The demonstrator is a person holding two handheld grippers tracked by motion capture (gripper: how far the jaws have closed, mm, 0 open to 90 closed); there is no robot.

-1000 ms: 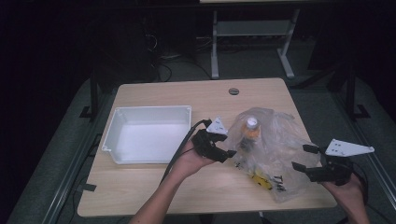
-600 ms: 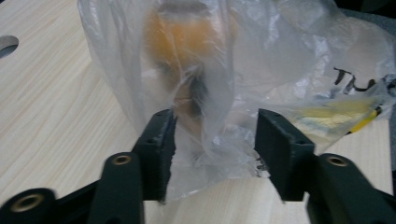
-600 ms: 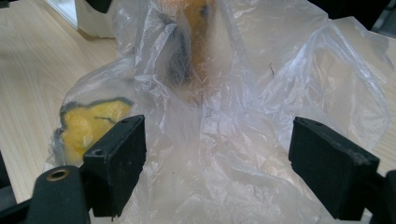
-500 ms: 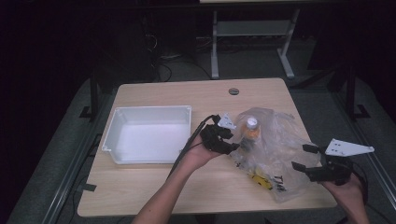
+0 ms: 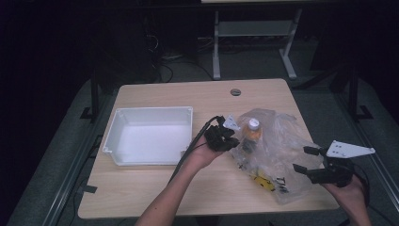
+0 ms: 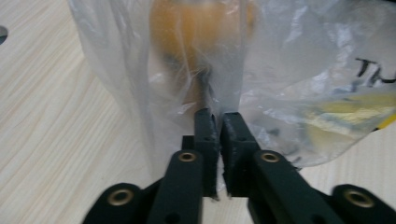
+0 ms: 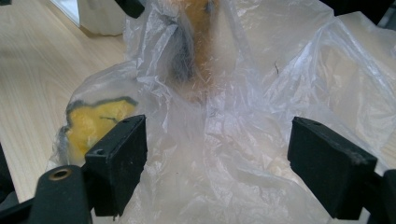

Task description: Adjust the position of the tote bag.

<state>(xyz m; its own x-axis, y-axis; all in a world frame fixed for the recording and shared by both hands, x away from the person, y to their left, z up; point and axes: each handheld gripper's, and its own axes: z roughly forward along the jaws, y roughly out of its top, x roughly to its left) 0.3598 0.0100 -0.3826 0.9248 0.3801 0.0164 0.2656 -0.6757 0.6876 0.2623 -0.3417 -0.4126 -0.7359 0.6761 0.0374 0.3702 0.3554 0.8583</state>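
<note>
A crumpled clear plastic bag [image 5: 282, 146] lies on the right half of the wooden table [image 5: 188, 94]. Inside it stands an orange bottle with a white cap [image 5: 253, 130], and a yellow packet [image 5: 261, 181] lies near the front. My left gripper [image 5: 234, 141] is at the bag's left edge. Its jaws have just been closing and now pinch a fold of the bag's film [image 6: 219, 119] in front of the orange bottle [image 6: 196, 32]. My right gripper [image 5: 301, 158] rests at the bag's right side, open, with loose film [image 7: 224, 182] lying between its jaws.
A white rectangular tray [image 5: 150, 111] sits on the left half of the table, close to my left forearm. A round cable hole [image 5: 235, 92] lies near the far edge. A metal stand [image 5: 254, 37] rises behind the table.
My left gripper moved right to the bag's left edge and its jaws came together on the film. The right gripper stayed where it was.
</note>
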